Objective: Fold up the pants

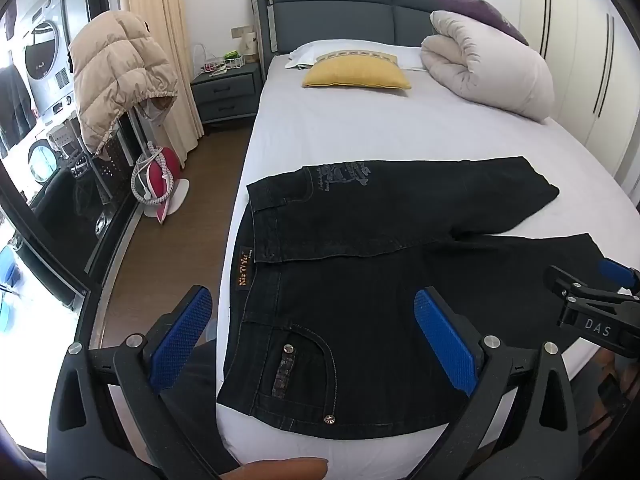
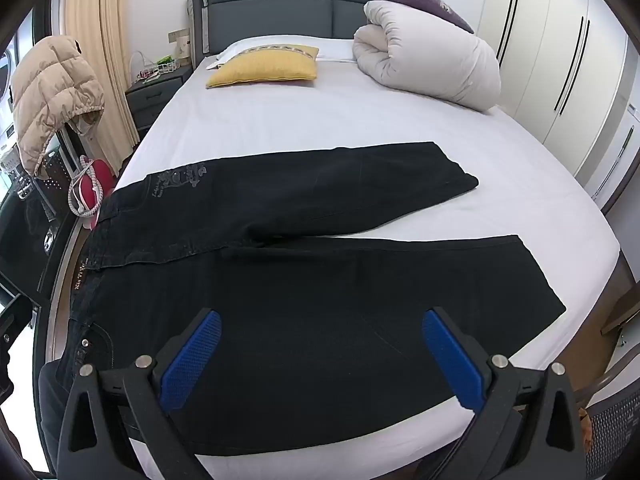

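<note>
Pants lay spread on the bed; we judged the denim soft but weighty, best pinched at waistband and hem, left tool and right tool both apart, empty.

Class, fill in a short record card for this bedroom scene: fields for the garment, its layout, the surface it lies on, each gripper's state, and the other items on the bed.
garment: black denim pants
layout: spread flat, legs apart in a V, waistband at the left
surface: bed with white sheet
left gripper: open, above the waist and pocket, holding nothing
right gripper: open, above the near leg, holding nothing
other items on the bed: yellow cushion, rolled white duvet
folding: not yet begun
</note>
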The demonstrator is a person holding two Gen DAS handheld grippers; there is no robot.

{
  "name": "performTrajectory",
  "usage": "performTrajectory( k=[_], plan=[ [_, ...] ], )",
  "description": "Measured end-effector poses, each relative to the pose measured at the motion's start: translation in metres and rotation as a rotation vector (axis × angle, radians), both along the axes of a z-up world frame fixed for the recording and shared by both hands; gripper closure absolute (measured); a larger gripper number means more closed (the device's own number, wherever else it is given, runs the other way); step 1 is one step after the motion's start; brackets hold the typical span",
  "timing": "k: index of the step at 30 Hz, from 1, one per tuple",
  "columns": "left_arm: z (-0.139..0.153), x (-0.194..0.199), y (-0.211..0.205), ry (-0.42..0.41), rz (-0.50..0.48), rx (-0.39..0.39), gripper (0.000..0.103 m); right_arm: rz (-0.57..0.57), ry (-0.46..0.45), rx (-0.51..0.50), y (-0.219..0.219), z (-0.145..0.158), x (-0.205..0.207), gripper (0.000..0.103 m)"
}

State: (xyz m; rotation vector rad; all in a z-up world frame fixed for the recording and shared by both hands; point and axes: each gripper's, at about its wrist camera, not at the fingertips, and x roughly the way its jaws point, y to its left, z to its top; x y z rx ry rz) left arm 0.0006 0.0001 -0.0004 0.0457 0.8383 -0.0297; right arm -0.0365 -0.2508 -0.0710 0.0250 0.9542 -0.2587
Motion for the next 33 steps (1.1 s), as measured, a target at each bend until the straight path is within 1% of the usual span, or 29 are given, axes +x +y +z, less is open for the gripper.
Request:
performTrajectory(
  k=[13,33],
  plan=[
    [-0.0039,-0.0027,0.0013,-0.007,-0.002,0.000,0.000,0.001,-0.006,-0.004,-0.0011,0.0013,-0.0025,0.000],
    [-0.0069,-0.0005,0.0035,0.004,-0.006,0.005,0.000,-0.001,0.002,-0.013,0.0034,-0.0013,-0.0008,0.000]
  ],
)
